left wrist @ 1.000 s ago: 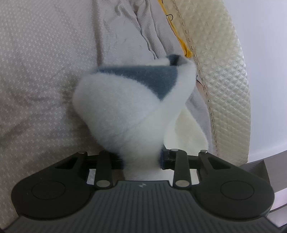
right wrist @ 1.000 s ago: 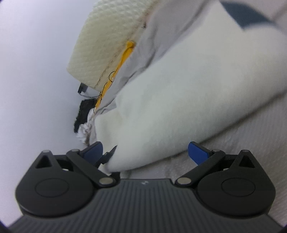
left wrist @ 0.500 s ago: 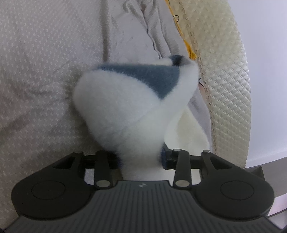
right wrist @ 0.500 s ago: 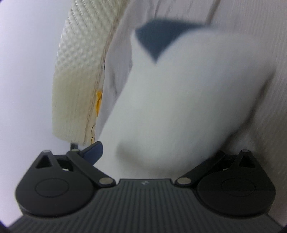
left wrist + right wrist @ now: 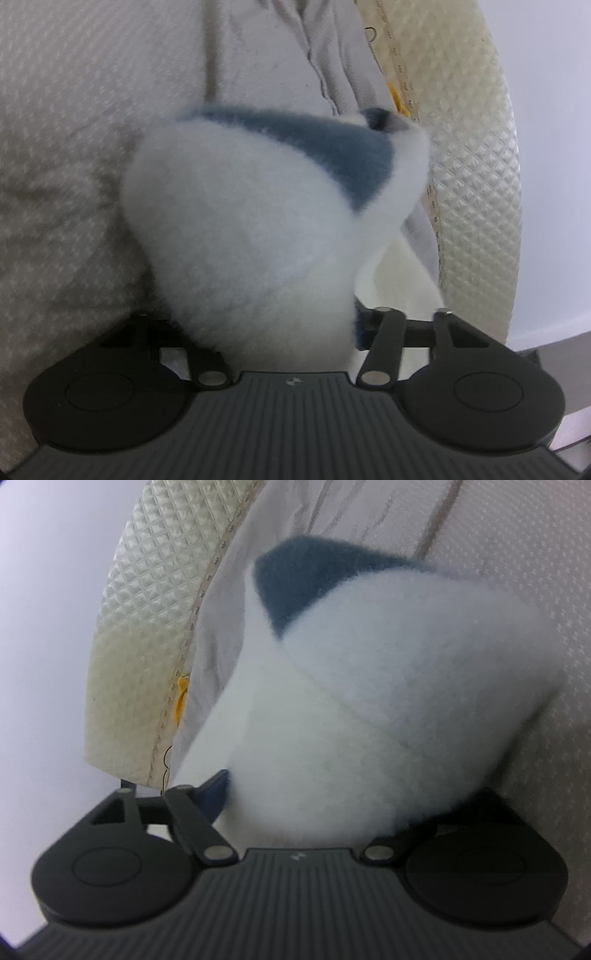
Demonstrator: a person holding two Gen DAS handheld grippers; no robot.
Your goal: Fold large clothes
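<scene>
So we've got the fleece garment [image 5: 240, 236] bunched up right between the fingers of the left tool [image 5: 275, 332], which is clamped on a fat wad of it, and the fabric bulges up and forward from there. Same story on the other side: the right tool [image 5: 314, 812] is closed around its own handful of the fleece [image 5: 369, 709], with the cloth spilling over the right-hand finger so we can't see that one at all. The rest of the garment sits on the bed sheet [image 5: 74, 129], close to the edge of the mattress [image 5: 469, 147].

Compared with a second ago, our right tool was wide open with the fleece just lying between its blue pads; now it's grabbed on. The left one has kept its grip the whole time and just crept a bit closer to the bundle.

Texture-wise: the fleece is thick, fuzzy and white with a blue-grey wedge [image 5: 306, 579] near the top fold. The sheet is pale grey with a tiny woven dot pattern and a few creases. The mattress side is cream, quilted in little diamonds, with a piped seam and a bit of yellow [image 5: 181, 701] peeking out.
</scene>
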